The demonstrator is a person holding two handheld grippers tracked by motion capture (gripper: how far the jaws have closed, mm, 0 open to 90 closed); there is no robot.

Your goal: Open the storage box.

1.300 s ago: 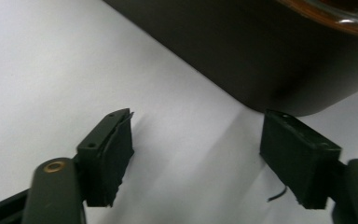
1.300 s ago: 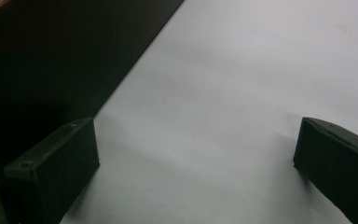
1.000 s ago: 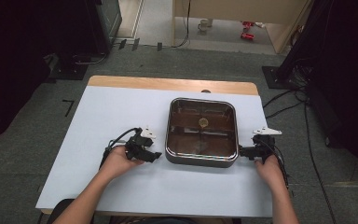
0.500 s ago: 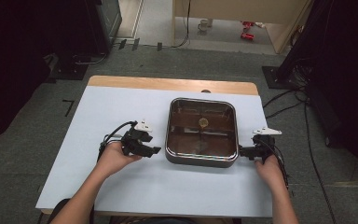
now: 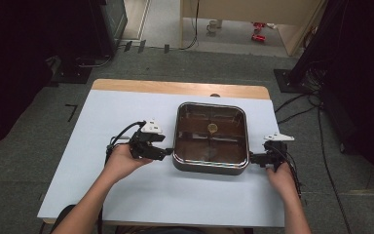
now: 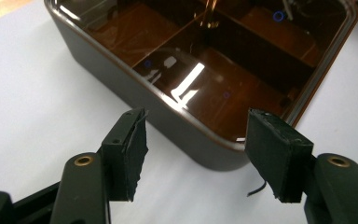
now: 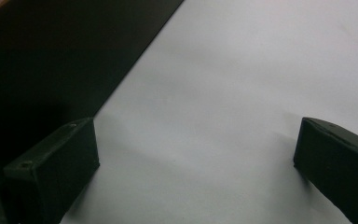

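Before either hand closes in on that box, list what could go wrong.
1. The left gripper faces a rounded corner of the dark square box; its open jaws may slip off the smooth wall.
2. The lid is glossy and possibly loose; a tilted lift could shift it.
3. The right gripper sits low beside the box with open jaws, nothing between them; lifting from one side only may tip the box on the table.

Pale blue-grey table (image 5: 102,195) with a bare wooden strip along its far edge, bearing a dark square compartmented tray (image 5: 211,168) with a glossy brown lid, right of centre.
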